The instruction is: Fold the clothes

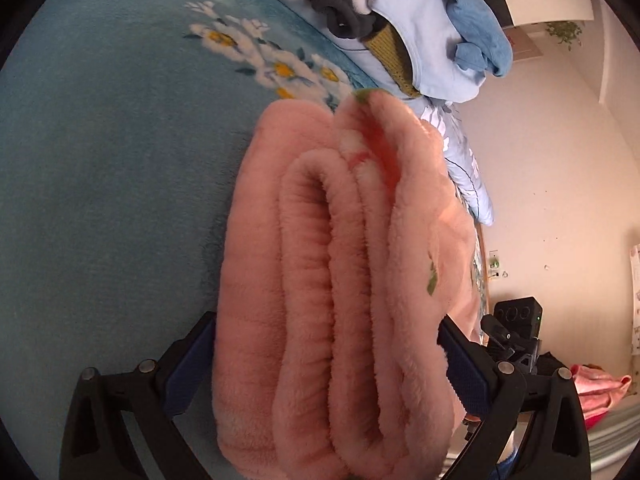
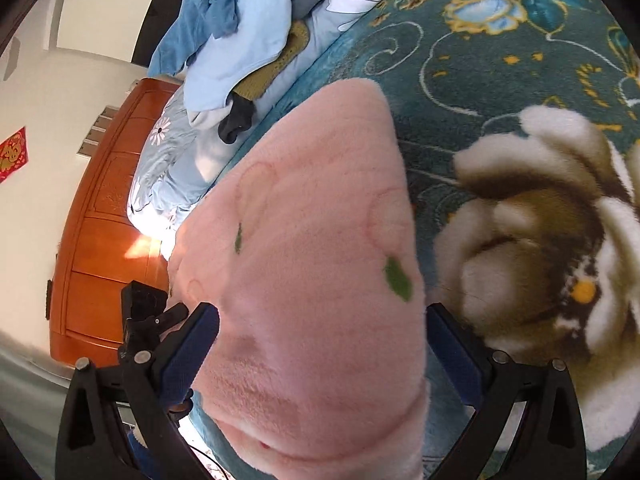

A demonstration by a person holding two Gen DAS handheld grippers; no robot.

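Since pink fleece garment (image 1: 340,280) sits between jaws of both tongs, long axis runs straight ahead from each. Left tongs (image 1: 326,356) clenched on stacked folds; right tongs (image 2: 322,344) clenched on smooth face. Bundle above teal bed blanket (image 2: 500,60), clothes pile (image 1: 420,20) beyond. Near ends cut off; contact with bed unclear.

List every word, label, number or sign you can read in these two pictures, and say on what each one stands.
No text can be read.
Red paper on the wall: a gold design, too blurred to read.
Sheet on the wall at the right edge: marks too small to read.
Black camera: no legible brand.
Pink garment: only green leaf marks, no letters.
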